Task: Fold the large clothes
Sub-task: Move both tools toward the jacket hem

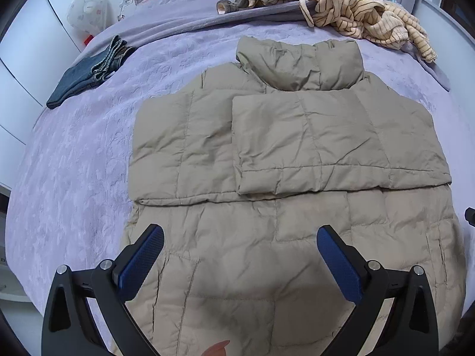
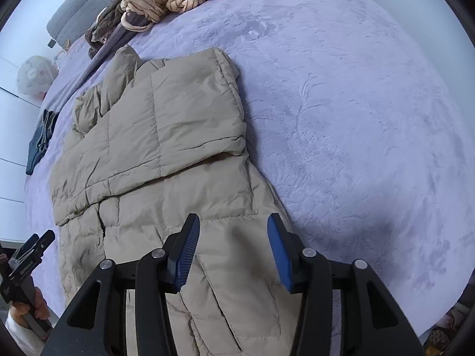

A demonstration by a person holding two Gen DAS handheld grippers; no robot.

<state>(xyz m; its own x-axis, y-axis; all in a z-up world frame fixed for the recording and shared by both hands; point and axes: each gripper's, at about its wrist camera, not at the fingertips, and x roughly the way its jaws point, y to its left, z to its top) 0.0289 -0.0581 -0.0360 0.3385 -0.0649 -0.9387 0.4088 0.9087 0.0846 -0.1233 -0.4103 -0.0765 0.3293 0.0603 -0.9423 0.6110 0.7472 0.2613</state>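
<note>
A beige puffer jacket [image 1: 267, 163] lies flat on the lilac bed cover [image 1: 74, 163], collar far, both sleeves folded across its chest. My left gripper [image 1: 240, 234] is open and empty, hovering over the jacket's lower part. In the right wrist view the jacket [image 2: 166, 148] runs up the left half of the frame. My right gripper [image 2: 233, 222] is open and empty above the jacket's lower right edge, near a pocket seam. The left gripper also shows at the right wrist view's left edge [image 2: 35, 249], held in a hand.
Folded jeans [image 1: 86, 74] lie on the bed's left side. A heap of brown and cream striped clothes [image 1: 341, 3] sits at the head of the bed. The lilac cover stretches wide to the jacket's right [image 2: 356, 118]. White wardrobe doors [image 1: 17, 68] stand left.
</note>
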